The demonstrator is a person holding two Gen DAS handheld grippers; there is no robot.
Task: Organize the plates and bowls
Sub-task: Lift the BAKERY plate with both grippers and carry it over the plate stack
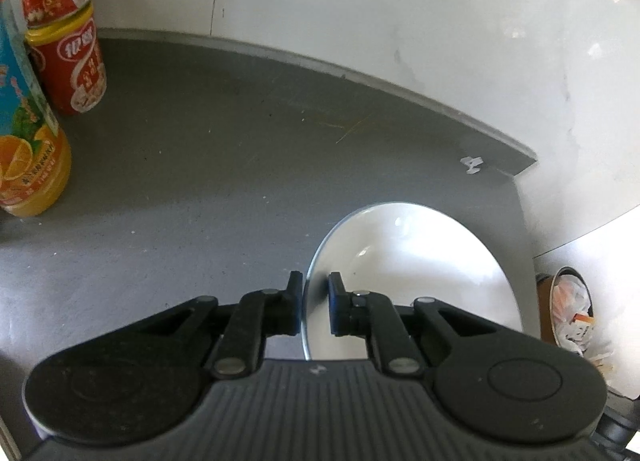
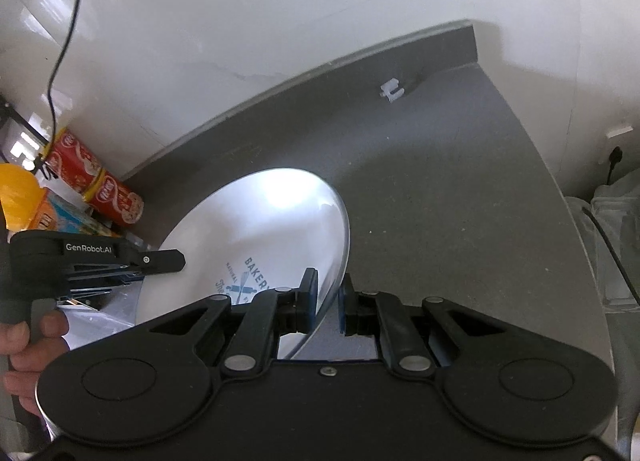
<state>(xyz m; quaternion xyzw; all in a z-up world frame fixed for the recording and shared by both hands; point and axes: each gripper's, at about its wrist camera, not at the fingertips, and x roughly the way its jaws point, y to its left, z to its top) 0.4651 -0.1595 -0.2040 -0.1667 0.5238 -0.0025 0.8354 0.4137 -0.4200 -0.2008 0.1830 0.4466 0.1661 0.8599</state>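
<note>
A white plate (image 2: 256,229) with a blue "BAKERY" print hangs tilted over the grey counter (image 2: 460,201), held at two opposite rims. My right gripper (image 2: 328,289) is shut on its right rim. In the right wrist view my left gripper (image 2: 176,261), held by a hand (image 2: 28,345), reaches the plate's left edge. The left wrist view shows the same plate (image 1: 416,269) to the right of my left gripper (image 1: 316,285), with the rim pinched between the fingers. No bowls are in view.
Two stacked red cans (image 1: 68,41) and an orange juice bottle (image 1: 28,149) stand at the counter's back left by the white wall (image 1: 400,1). A small white clip (image 1: 472,164) lies near the back corner. A waste bin (image 1: 572,309) sits beyond the right edge.
</note>
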